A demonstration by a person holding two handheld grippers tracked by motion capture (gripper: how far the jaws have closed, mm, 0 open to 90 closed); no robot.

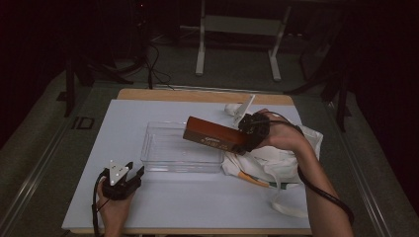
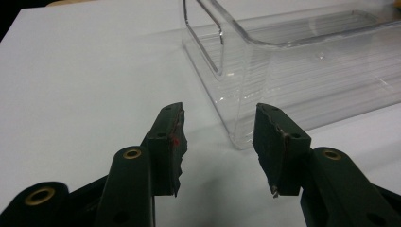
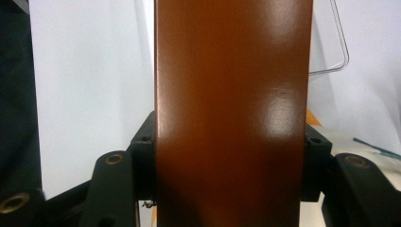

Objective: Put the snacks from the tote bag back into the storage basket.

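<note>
Holding a brown box point(image 1: 213, 135) tight at one end, our right gripper point(image 1: 249, 129) lifts it over the right side of the clear bin point(image 1: 163, 148). Our left gripper point(image 1: 129, 177) sits on the white desk point(image 1: 197, 207) near the bin, jaws apart and empty. A white bag point(image 1: 276, 160) lies just beside the bin.

One brown box point(image 1: 213, 135), one clear plastic bin point(image 1: 168, 150), one white cloth bag point(image 1: 276, 160), two grippers
</note>
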